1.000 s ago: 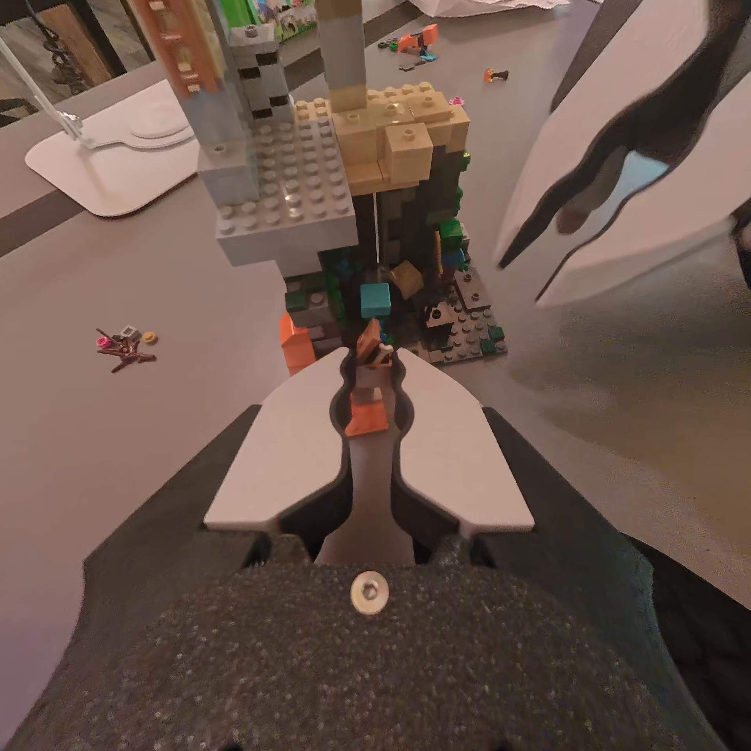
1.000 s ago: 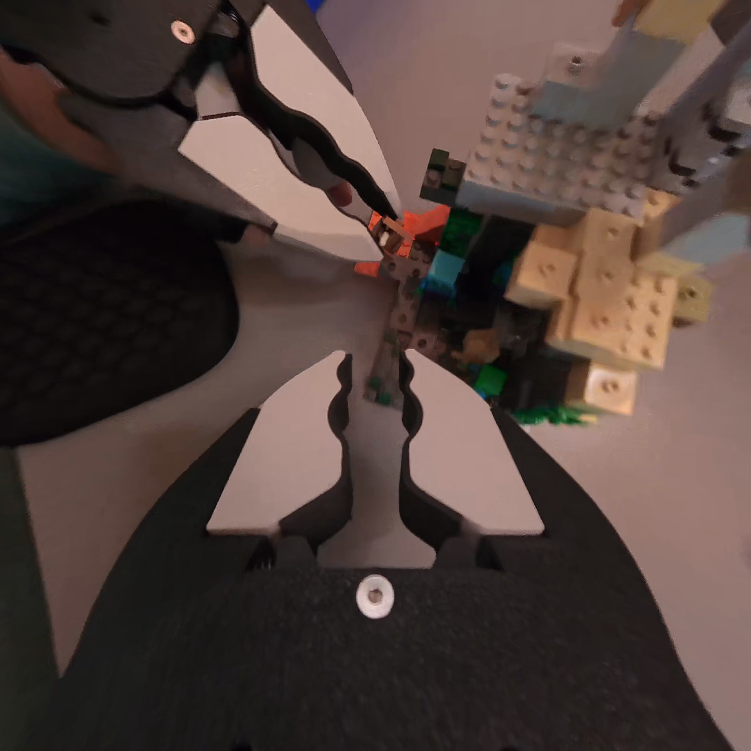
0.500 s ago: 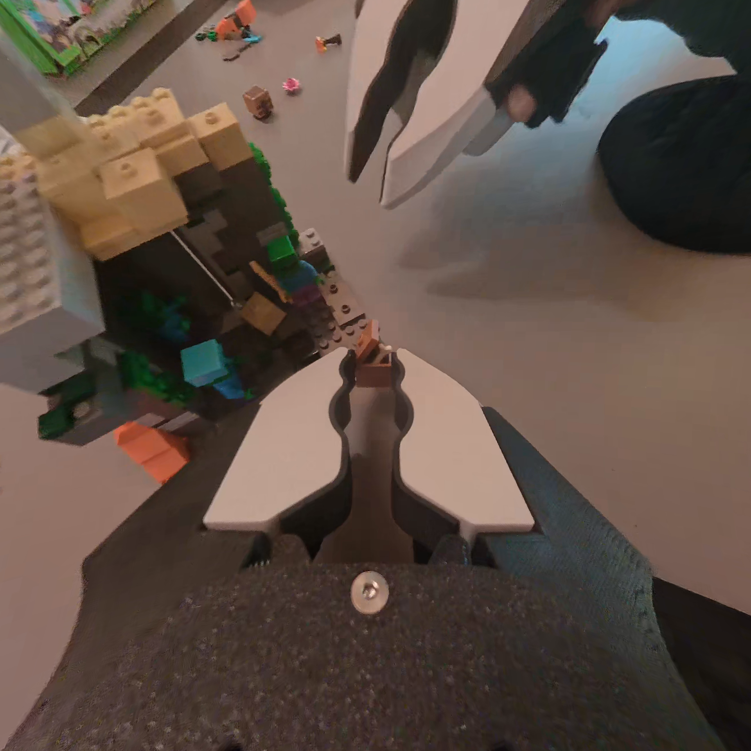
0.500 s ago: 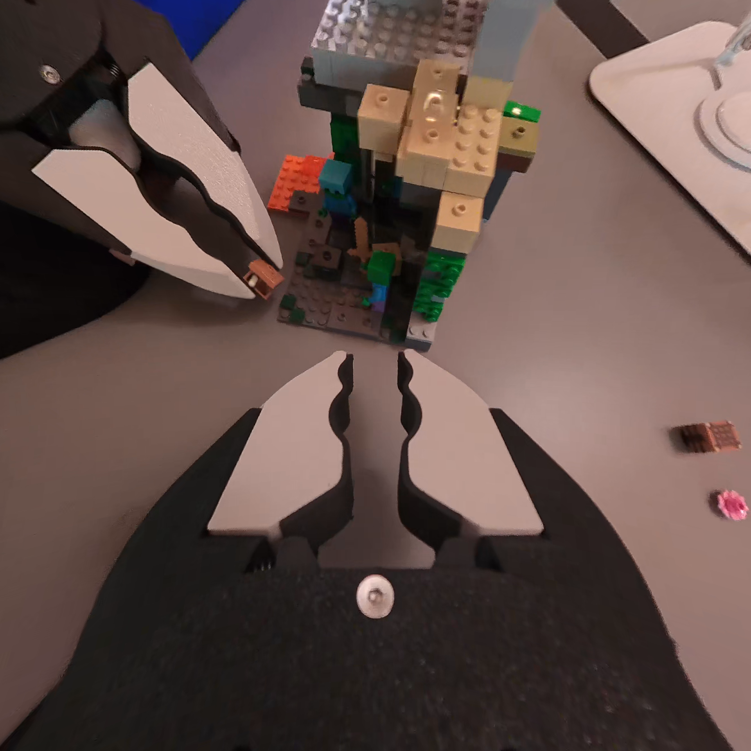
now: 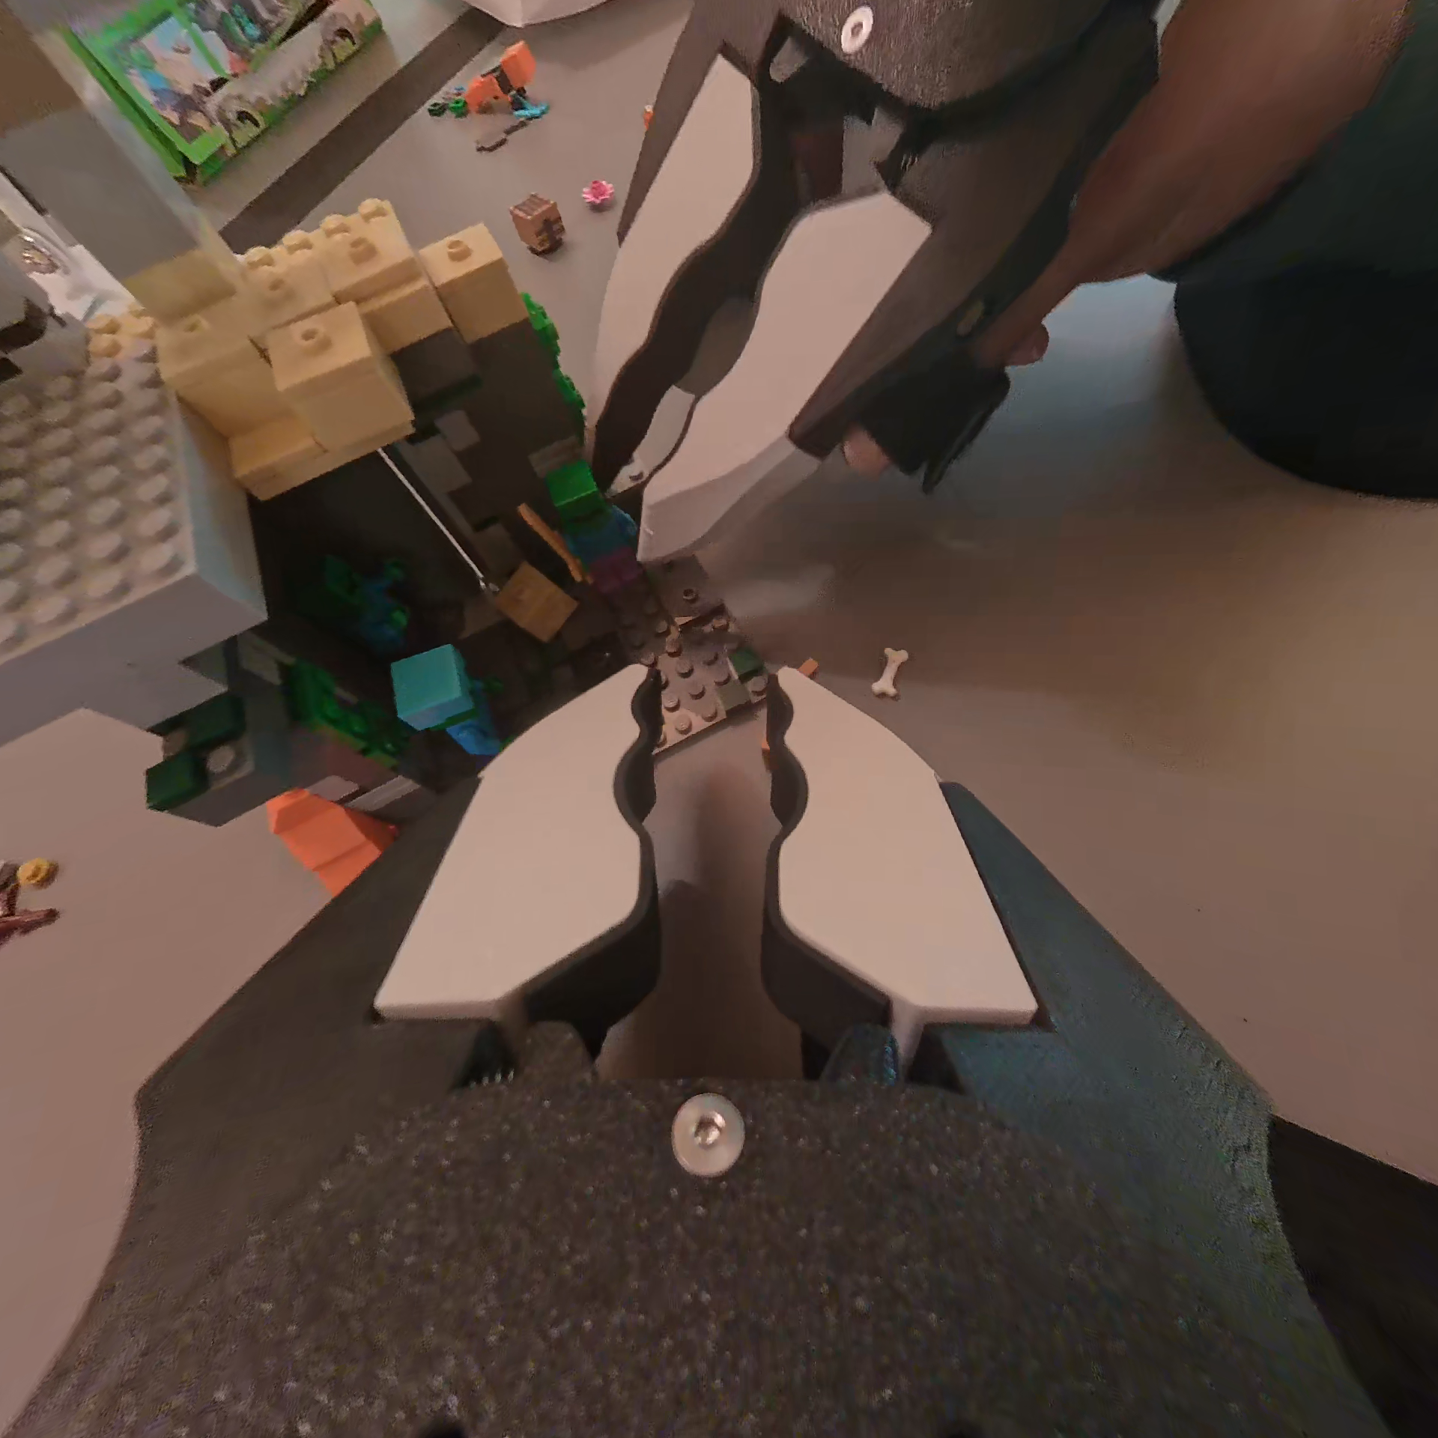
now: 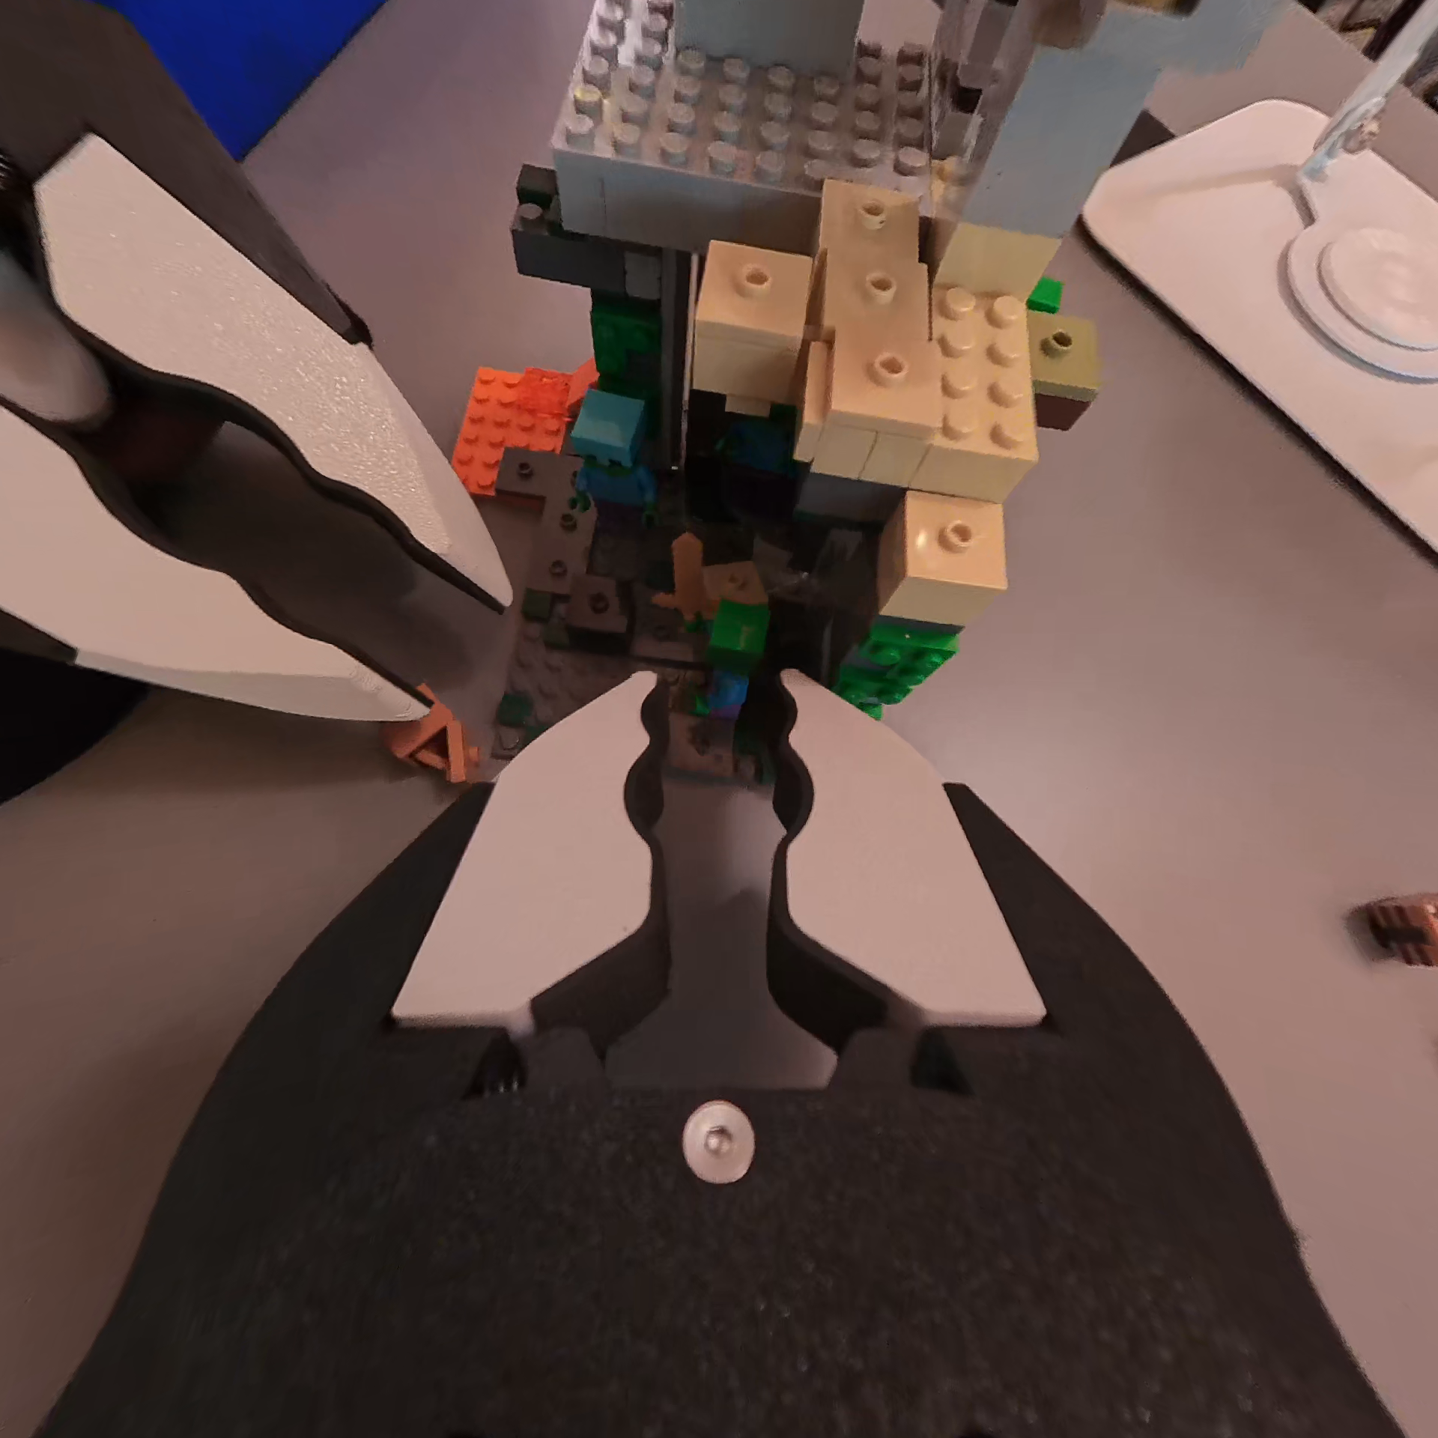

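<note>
Support: flat grey table (image 6: 1128, 700), matte, lit warm on one side

Directly on it:
- brick-built model (image 6: 786, 405) on a dark studded base, straight ahead of the right gripper (image 6: 712, 685), whose tips reach its near edge
- small orange-brown piece (image 6: 436, 743), just left of the right gripper's tips, beside the model's base corner
- white bone piece (image 5: 889, 671), just right of the left gripper (image 5: 708, 685) tips, apart from the base
- brown block (image 6: 1404, 930), well right of the right gripper
- pink flower piece (image 5: 597, 191), far ahead of the left gripper, near that block
- scatter of orange and dark bits (image 5: 490, 89), farther still
- white flat stand base (image 6: 1245, 257), ahead-right of the right gripper
- green printed box (image 5: 210, 70), far ahead-left of the left gripper
</note>
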Action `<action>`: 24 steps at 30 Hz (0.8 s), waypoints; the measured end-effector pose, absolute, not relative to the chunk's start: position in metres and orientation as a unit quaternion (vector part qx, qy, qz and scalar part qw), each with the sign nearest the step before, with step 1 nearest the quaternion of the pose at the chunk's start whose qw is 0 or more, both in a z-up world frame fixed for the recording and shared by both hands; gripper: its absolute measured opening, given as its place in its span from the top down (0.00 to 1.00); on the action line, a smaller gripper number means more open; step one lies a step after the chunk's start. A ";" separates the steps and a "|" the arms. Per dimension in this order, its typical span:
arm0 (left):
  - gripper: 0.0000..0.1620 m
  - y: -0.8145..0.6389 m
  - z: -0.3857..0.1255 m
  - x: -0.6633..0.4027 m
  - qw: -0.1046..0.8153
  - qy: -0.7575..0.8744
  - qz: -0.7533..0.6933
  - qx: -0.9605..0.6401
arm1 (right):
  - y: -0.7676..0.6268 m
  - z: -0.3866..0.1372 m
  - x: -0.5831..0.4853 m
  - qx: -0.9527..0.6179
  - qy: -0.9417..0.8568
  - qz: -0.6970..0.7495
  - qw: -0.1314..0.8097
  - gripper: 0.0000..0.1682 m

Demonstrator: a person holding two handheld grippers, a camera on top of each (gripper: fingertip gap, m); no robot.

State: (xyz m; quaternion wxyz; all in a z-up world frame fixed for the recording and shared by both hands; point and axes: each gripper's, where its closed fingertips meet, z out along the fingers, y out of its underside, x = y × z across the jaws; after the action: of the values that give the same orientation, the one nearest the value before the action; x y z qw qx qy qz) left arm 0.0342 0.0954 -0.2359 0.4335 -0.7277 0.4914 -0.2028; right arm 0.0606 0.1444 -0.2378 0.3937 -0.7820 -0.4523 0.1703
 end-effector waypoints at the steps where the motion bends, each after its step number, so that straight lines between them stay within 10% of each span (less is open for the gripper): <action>1: 0.85 0.097 -0.236 0.034 0.436 0.490 -0.199 -0.728 | 0.146 -0.241 0.060 -0.787 -0.449 0.161 0.392 0.86; 24: 0.91 0.137 -0.248 0.031 0.429 0.450 -0.089 -0.778 | 0.150 -0.234 0.036 -0.704 -0.538 0.162 0.436 0.96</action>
State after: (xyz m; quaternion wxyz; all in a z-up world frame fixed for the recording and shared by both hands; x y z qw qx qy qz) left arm 0.0310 0.1367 -0.2480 0.4288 -0.7781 0.4502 -0.0894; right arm 0.0363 0.1502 -0.2335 0.4357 -0.7035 -0.5376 0.1618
